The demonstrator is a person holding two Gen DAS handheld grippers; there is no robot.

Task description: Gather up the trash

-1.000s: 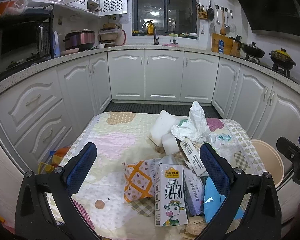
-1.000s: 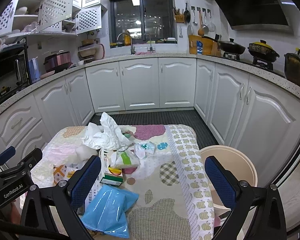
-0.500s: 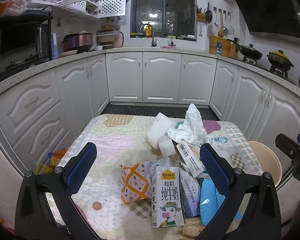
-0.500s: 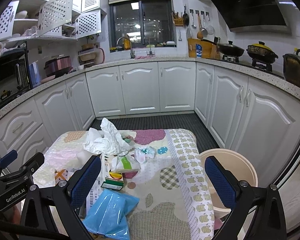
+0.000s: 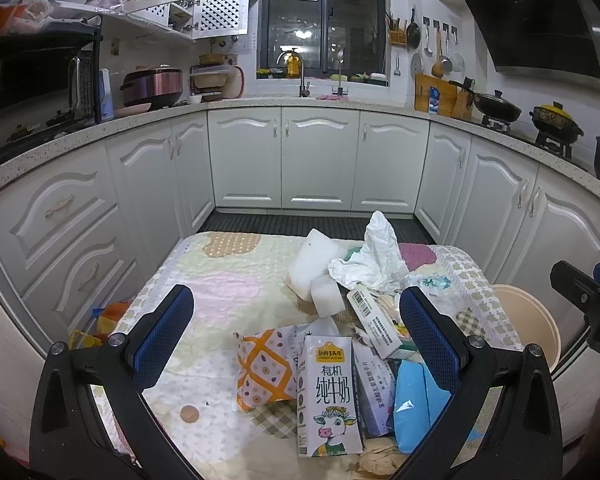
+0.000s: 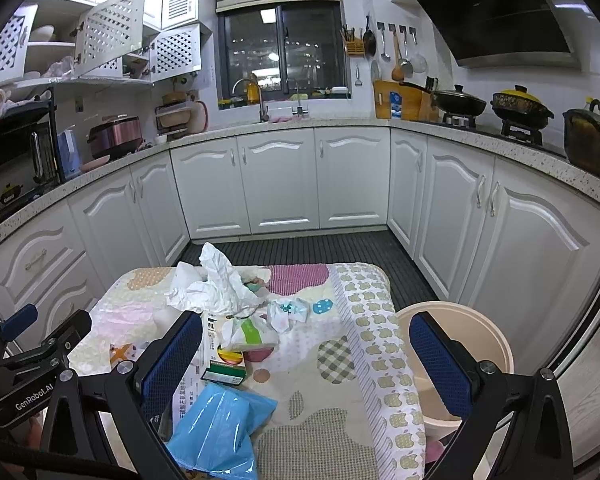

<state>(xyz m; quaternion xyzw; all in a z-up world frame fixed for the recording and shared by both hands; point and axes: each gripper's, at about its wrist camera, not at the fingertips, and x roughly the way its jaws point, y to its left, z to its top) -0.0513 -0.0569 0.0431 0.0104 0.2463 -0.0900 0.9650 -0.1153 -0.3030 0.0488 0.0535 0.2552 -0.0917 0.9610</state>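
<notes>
Trash lies on a small table with a patterned cloth (image 5: 220,280): a milk carton (image 5: 328,392), an orange patterned packet (image 5: 262,368), a blue plastic bag (image 6: 220,428), white foam blocks (image 5: 314,268), crumpled white paper (image 5: 374,258) and a barcoded box (image 5: 374,322). A beige bin (image 6: 476,340) stands right of the table. My left gripper (image 5: 296,340) is open and empty above the carton. My right gripper (image 6: 306,364) is open and empty over the table's right part, near the bin.
White kitchen cabinets (image 5: 320,160) ring the table on three sides, with a dark floor mat (image 6: 300,248) behind it. An orange bag (image 5: 108,316) lies on the floor left of the table. The right gripper's body (image 5: 588,304) shows at the left view's right edge.
Both grippers have drawn back and up a little, so the table and trash look smaller and lower. Nothing was grasped; the jaws stayed open.
</notes>
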